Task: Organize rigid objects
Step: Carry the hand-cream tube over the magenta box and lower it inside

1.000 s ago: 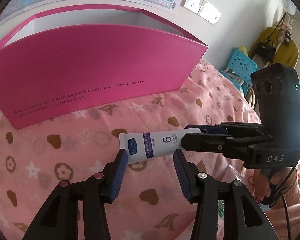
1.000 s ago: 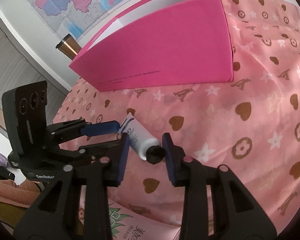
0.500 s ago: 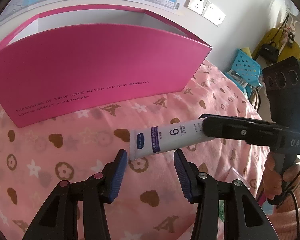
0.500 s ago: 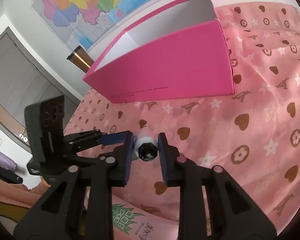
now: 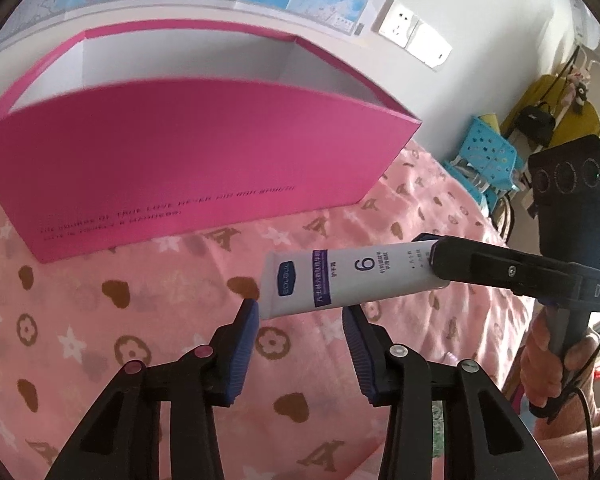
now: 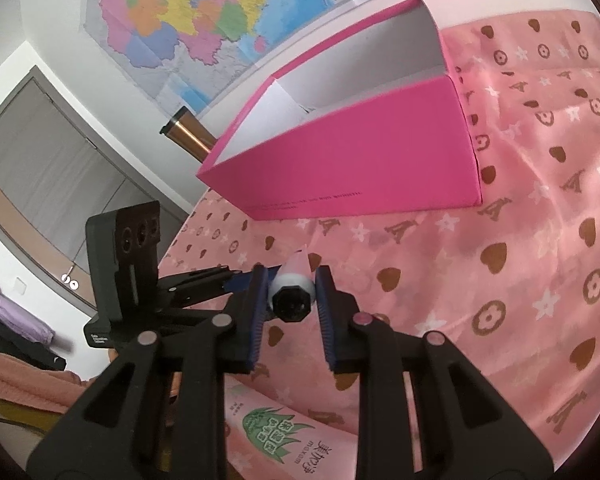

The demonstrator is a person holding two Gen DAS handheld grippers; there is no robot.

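Observation:
A white hand-cream tube (image 5: 340, 280) with a purple label and a big "6" hangs level above the pink cloth. My right gripper (image 5: 436, 268) reaches in from the right and is shut on its cap end. In the right wrist view the blue pads press both sides of the tube (image 6: 294, 280) just behind its black cap. My left gripper (image 5: 300, 307) is below the tube's flat end. Its jaws are closing, and the pads touch nothing. Behind stands an open pink box (image 5: 180, 168), white inside, also seen in the right wrist view (image 6: 360, 176).
A pink cloth (image 5: 100, 340) with hearts and stars covers the surface. A pink packet with green print (image 6: 276, 436) lies at the near edge. A copper tumbler (image 6: 190, 136) stands behind the box. A blue basket (image 5: 488, 156) sits at the right. A hand (image 5: 544, 364) holds the right gripper.
The right gripper closed on the tube's cap end and lifted it off the cloth, up and slightly right in the left wrist view. The left jaws narrowed a little.

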